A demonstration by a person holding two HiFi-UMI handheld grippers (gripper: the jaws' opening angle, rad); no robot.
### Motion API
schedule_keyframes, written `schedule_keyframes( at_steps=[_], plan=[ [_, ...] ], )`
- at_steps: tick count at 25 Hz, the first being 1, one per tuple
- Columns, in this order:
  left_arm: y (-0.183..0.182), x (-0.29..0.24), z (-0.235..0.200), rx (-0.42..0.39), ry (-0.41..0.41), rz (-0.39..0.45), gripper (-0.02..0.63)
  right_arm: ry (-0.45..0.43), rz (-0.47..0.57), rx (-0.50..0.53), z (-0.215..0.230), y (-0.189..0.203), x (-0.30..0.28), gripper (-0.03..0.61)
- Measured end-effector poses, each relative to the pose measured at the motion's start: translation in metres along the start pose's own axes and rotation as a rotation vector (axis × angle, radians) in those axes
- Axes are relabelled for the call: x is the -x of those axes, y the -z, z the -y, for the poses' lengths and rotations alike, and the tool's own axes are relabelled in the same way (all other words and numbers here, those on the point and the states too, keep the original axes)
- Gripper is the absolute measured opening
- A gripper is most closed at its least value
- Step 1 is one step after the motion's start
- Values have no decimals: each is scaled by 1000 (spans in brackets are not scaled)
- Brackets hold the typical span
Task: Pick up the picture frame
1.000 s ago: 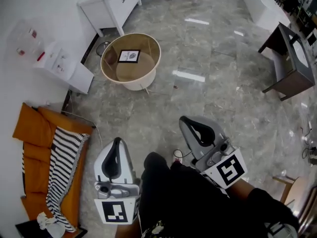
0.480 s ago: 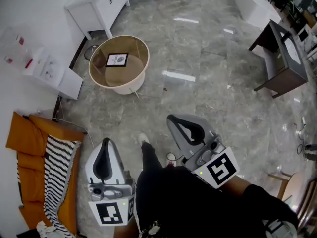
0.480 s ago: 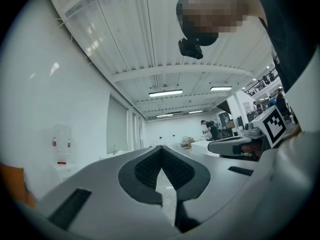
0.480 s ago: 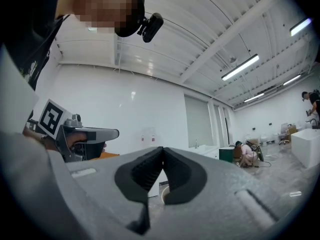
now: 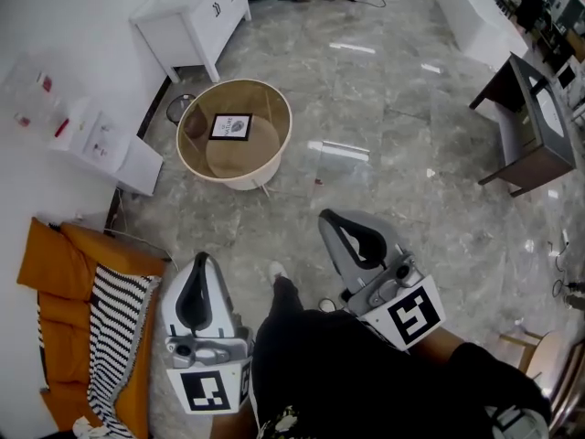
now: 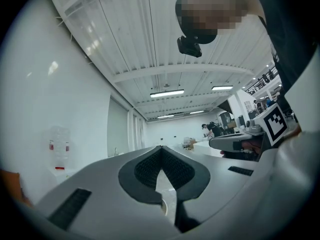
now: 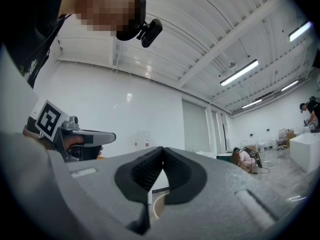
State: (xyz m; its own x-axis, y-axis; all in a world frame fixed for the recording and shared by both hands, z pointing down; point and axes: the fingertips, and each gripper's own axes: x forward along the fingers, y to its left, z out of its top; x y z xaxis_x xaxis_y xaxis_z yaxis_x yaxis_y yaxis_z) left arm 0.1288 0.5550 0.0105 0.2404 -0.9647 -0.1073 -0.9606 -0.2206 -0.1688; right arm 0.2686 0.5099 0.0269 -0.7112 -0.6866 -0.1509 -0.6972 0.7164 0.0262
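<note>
Grey marble floor [image 5: 411, 154]; the picture frame [image 5: 230, 126] lies in a round beige tub [image 5: 249, 177] far left, now nearer than a second ago. The left gripper [image 5: 203, 263] and right gripper [image 5: 333, 219] are pinched together, empty.

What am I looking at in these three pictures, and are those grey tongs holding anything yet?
There is no robot arm here. A person carries a tool in each hand, and each tool ends in two-jaw tongs. The wide picture comes from a camera on the person's head, looking steeply down at a grey stone floor. The left tongs show at its left and the right tongs at its right. The other two pictures come from cameras riding on each tool, looking along its own jaws. Both pairs are shut with nothing between them. The picture frame lies flat inside a round beige table further ahead, well apart from both tongs, so it is not picked up yet.
</note>
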Motion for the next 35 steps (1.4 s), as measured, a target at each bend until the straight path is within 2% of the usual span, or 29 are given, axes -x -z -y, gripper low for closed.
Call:
schedule_keyframes(
  at_steps=[12,23,27,31,35],
  plan=[
    [20,-58,-84,5,43,-4,12,43,-24,9,5,10,-99,-3],
    [40,-96,-161,27,115,52,12,102,-32,48,-11,25,-178,-3],
    [44,-104,-178,28,136,66,12,122,-35,62,-16,26,-191,-3],
    [44,-112,-188,66,151,96,12,153,-61,74,-12,33,-196,-3],
    [59,-120,-193,63,166,65,12,182,-21,93,-4,32,-206,-3]
  ],
)
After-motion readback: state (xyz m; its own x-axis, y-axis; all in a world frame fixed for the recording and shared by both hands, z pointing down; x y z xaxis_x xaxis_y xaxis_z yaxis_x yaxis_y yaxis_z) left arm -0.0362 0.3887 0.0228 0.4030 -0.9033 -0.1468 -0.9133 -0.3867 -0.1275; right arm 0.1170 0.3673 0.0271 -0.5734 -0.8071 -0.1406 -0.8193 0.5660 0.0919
